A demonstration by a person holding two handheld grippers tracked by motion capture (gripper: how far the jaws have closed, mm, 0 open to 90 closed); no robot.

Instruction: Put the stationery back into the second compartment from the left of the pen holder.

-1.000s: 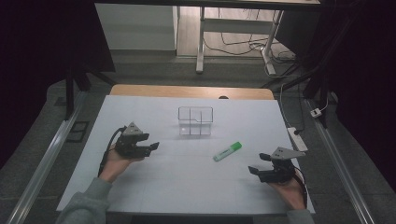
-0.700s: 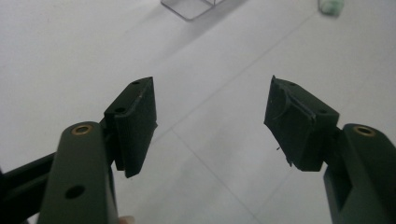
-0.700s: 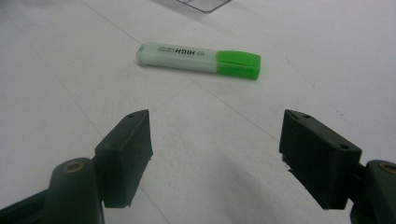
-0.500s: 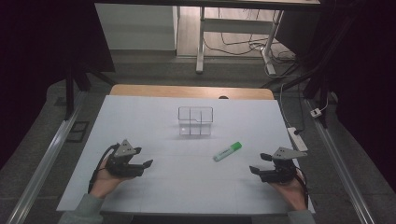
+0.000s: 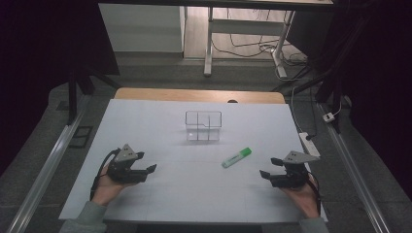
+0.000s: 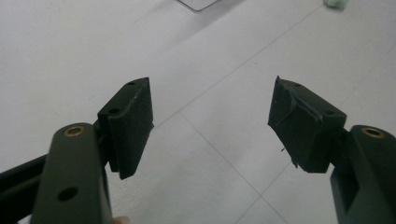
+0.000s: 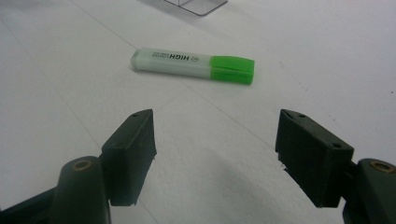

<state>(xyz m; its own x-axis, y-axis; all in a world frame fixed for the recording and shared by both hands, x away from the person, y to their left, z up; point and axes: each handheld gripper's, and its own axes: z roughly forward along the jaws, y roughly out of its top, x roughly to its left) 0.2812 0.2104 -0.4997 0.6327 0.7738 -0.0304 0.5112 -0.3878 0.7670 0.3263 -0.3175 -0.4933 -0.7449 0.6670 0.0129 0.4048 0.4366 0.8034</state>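
A green-capped highlighter (image 5: 236, 158) lies flat on the white table, right of the middle. In the right gripper view the highlighter (image 7: 191, 65) is a short way ahead of my jaws. My right gripper (image 5: 268, 167) (image 7: 215, 121) rests at the near right; its jaws have just been closing a little but stand wide apart with nothing between them. My left gripper (image 5: 145, 164) (image 6: 210, 93) sits at the near left, pointing right. Its jaws have just been opening, and only bare table lies between them. A clear plastic divided box (image 5: 203, 125) stands mid-table beyond both.
The white table sheet (image 5: 145, 121) ends at a wooden strip (image 5: 199, 94) along the far side. A white power strip (image 5: 309, 143) lies off the table's right edge. Corners of the clear box (image 6: 198, 3) (image 7: 196, 5) show at the top of both gripper views.
My left hand has drawn back toward the near edge and slightly left, and its jaws stand wider. The right hand, highlighter and box have stayed put.
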